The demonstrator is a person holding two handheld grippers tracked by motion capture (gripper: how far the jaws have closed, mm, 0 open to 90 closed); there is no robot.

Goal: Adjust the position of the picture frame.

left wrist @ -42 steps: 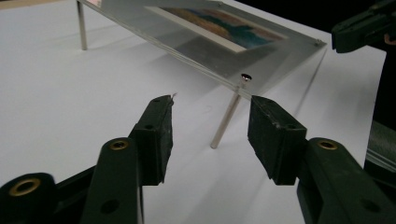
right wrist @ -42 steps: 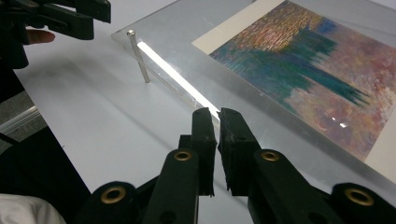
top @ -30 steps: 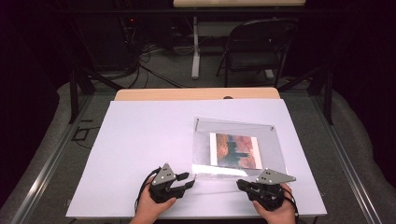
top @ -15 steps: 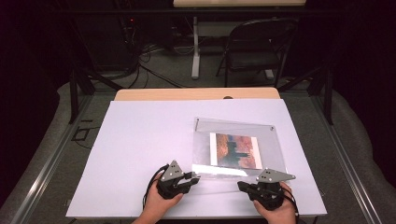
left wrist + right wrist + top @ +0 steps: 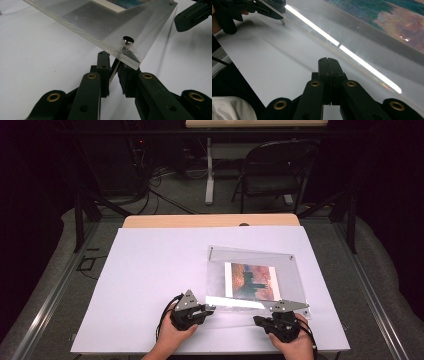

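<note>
High view: a clear acrylic picture frame holding a landscape print lies on the right half of the white bench, its near edge tilted up. The left gripper sits at the frame's near-left corner, the right gripper just below the near-right corner. Against the earlier high view, the left gripper has slid a little toward that corner; the right one sits much as it did.

Left gripper view: the jaws have just been closing and now stand narrow, on either side of the metal standoff pin that hangs under the corner below its round screw cap. The pin lies in the slim gap; whether the pads press it I cannot tell.

Right gripper view: the jaws are fully closed on nothing, their tips meeting on the bench short of the frame's bright near edge.

Risk, as I judge it: the pin is thin and smooth, so a slightly off-centre pinch could let it slip and drop the raised edge back onto the bench. With the right side unsupported, lifting by one corner could also make the frame pivot or slide.
</note>
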